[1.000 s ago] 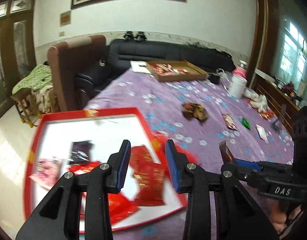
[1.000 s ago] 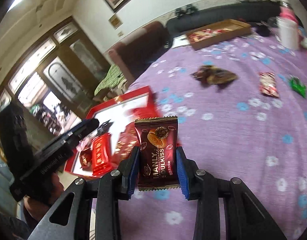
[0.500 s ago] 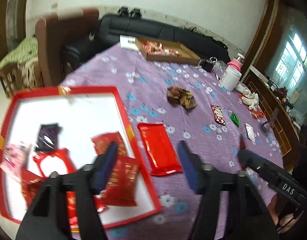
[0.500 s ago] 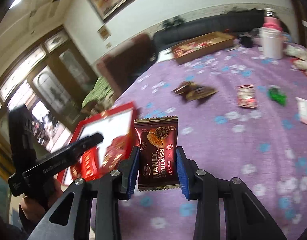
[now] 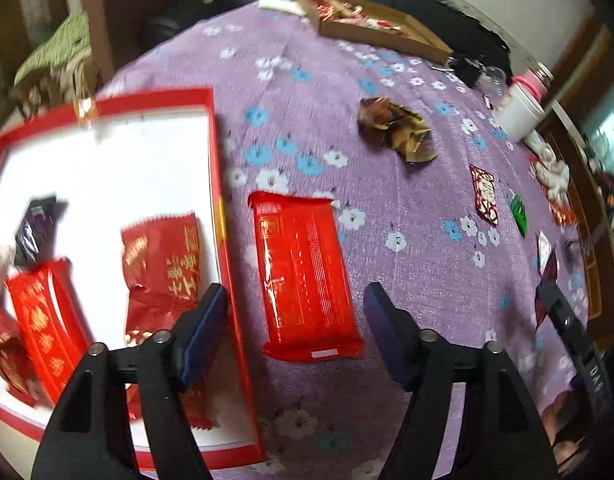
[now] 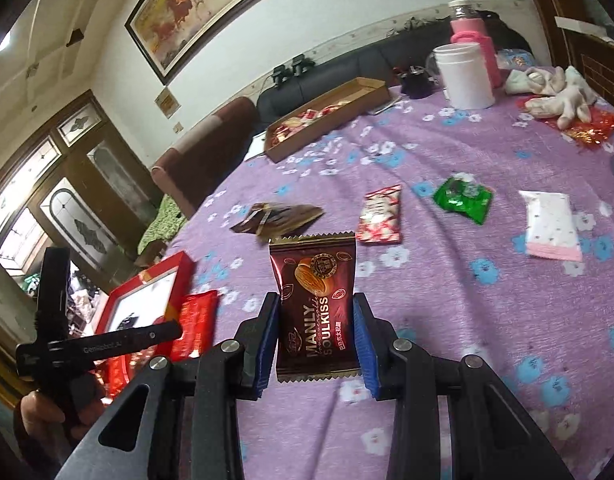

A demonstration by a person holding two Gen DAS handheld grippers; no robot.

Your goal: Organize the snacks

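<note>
Right gripper: clamped on the brown chocolate packet, which stands upright between its pads, lifted above the cloth, likely for carrying to the red tray.
Left gripper: fingers wide apart, holding nothing; the red flat packet lies on the cloth between and just ahead of the tips (probably its next pick).
Tray: beside the left finger, several snacks inside.
Change: a second ago the left fingers were narrower and over the tray; they have since spread and shifted off it.
</note>
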